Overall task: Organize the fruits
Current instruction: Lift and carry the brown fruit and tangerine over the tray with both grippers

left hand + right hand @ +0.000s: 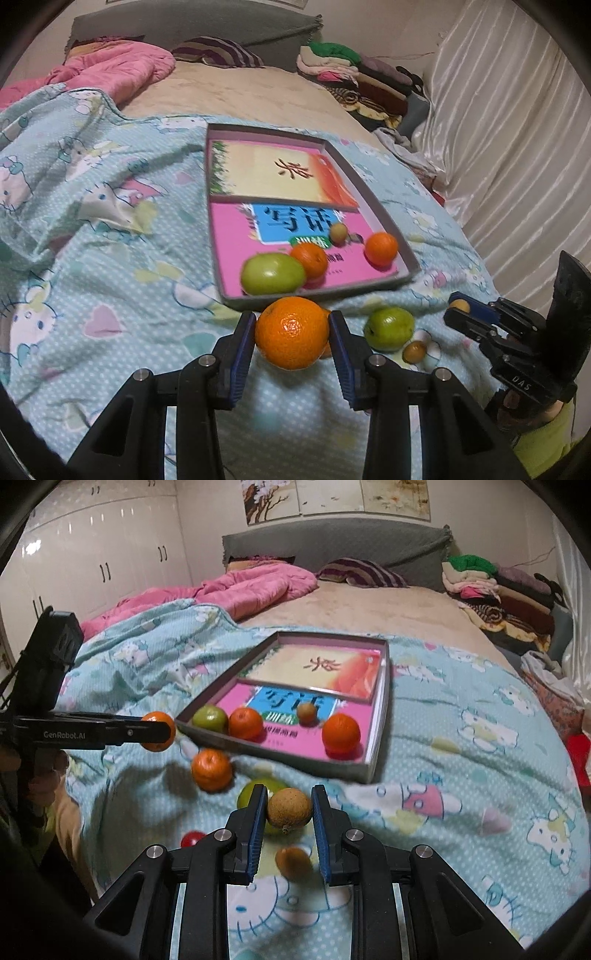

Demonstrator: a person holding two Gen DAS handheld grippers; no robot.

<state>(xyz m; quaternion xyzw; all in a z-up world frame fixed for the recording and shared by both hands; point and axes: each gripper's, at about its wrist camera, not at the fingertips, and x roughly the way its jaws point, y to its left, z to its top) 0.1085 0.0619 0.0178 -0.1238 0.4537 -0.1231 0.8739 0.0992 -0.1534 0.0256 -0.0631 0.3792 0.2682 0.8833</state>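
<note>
- Left gripper (292, 332): clamped on orange (291, 333), held above blanket (110, 258), just short of tray (384, 218) near edge.
- Right gripper (289, 808): closed on brown fruit (289, 807), raised over blanket.
- In tray, near end: green apple (272, 273), two oranges (310, 259), one small brown fruit (338, 233).
- On blanket outside tray: orange (211, 770), green apple (388, 328), brown fruit (293, 862), small red fruit (192, 838).
</note>
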